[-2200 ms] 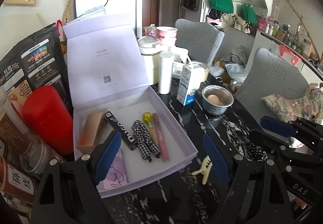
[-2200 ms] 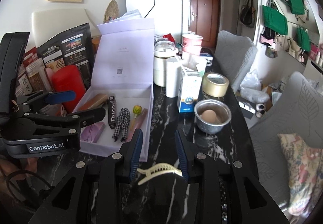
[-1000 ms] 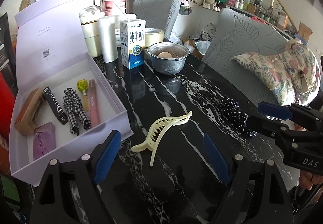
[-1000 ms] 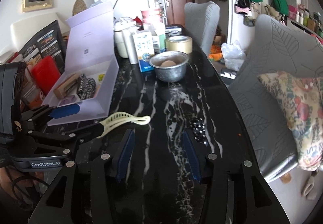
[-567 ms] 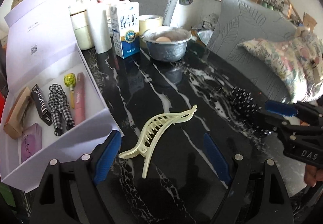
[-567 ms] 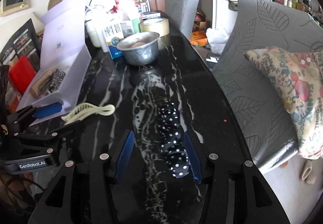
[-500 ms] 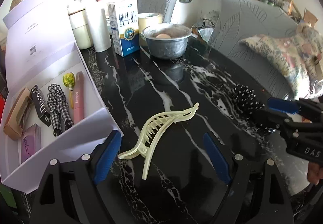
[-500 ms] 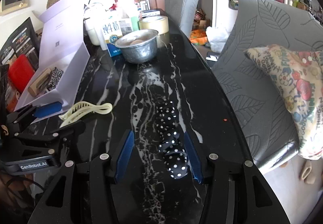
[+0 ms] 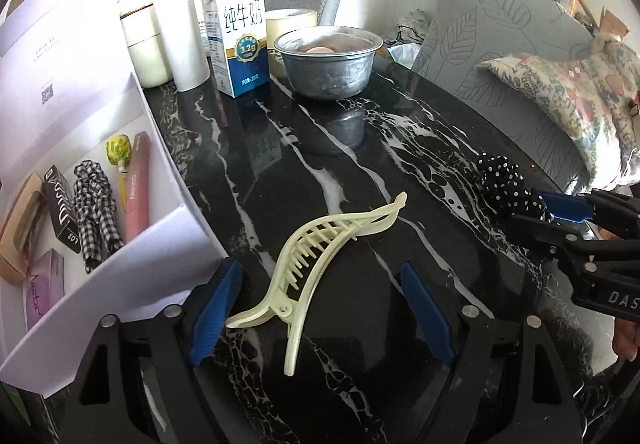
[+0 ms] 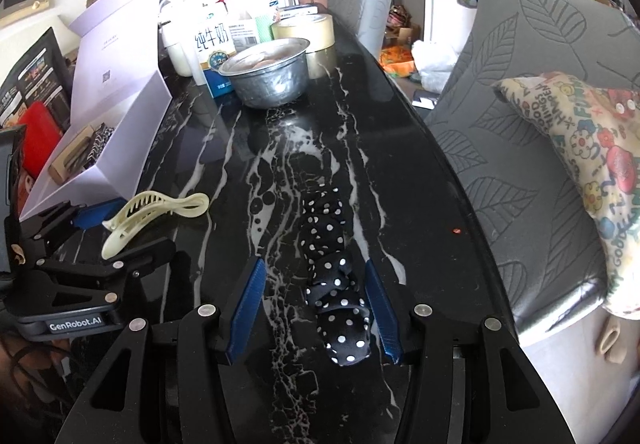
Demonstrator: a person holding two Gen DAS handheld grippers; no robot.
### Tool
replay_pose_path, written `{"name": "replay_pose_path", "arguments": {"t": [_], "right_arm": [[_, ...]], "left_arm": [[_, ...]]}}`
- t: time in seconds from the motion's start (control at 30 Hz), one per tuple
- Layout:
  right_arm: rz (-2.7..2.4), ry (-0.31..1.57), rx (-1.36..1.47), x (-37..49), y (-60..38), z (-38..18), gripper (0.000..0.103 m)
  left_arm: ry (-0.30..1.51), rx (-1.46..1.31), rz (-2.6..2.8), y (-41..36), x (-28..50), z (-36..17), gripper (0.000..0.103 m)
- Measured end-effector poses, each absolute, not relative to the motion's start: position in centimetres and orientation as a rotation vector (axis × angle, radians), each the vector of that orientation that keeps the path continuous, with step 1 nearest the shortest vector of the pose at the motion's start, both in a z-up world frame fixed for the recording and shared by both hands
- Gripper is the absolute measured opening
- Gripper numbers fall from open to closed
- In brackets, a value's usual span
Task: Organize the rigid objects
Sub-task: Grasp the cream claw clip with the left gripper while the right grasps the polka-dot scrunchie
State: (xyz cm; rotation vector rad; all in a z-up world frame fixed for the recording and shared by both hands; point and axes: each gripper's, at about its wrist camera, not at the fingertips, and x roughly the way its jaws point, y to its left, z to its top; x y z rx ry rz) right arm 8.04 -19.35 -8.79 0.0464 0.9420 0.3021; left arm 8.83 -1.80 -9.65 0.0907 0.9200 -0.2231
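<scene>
We hold our left gripper [image 9: 320, 308] over the black marble table [image 9: 360, 148], its blue pads [image 9: 214, 310] set wide and closing, with the cream hair claw clip [image 9: 320, 244] lying between them; neither pad presses on it yet. The clip's hinge end lies just beside our left pad, and its curved tip reaches away from us toward the steel bowl [image 9: 328, 62]. Just left of the clip rises the near wall of the open white gift box [image 9: 132, 264], whose corner stands close to our left pad, so room on that side is tight. Inside the box we see a checked scrunchie [image 9: 96, 212], a pink tube [image 9: 136, 184] and a lollipop [image 9: 118, 150].

Our right gripper [image 10: 316, 308] stands half open astride the near end of the polka-dot scrunchie [image 10: 332, 268], with a gap between cloth and each pad. The scrunchie lies lengthwise on the table, well right of the clip and near the table's right edge [image 10: 452, 180], beyond which a grey chair [image 10: 520, 116] stands close.

Between the clip and the bowl the marble is bare. Behind the bowl sits a roll of tape [image 10: 306, 30], and left of the bowl a milk carton [image 9: 240, 44].
</scene>
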Motion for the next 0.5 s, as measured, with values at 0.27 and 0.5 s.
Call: {"name": "replay_pose_path", "arguments": {"t": [0.27,0.5], "right_arm": [[0.299,0.933,0.020,7.7,-19.0,-8.8,0.022],[0.341,0.917,-0.007,5.7,-17.9,-8.4,0.019]], "left_arm": [[0.919,0.079,-0.194,-1.4,8.5,-9.1,0.029],[0.931,0.085,-0.161,-0.5,5.9,-8.9,0.028]]}}
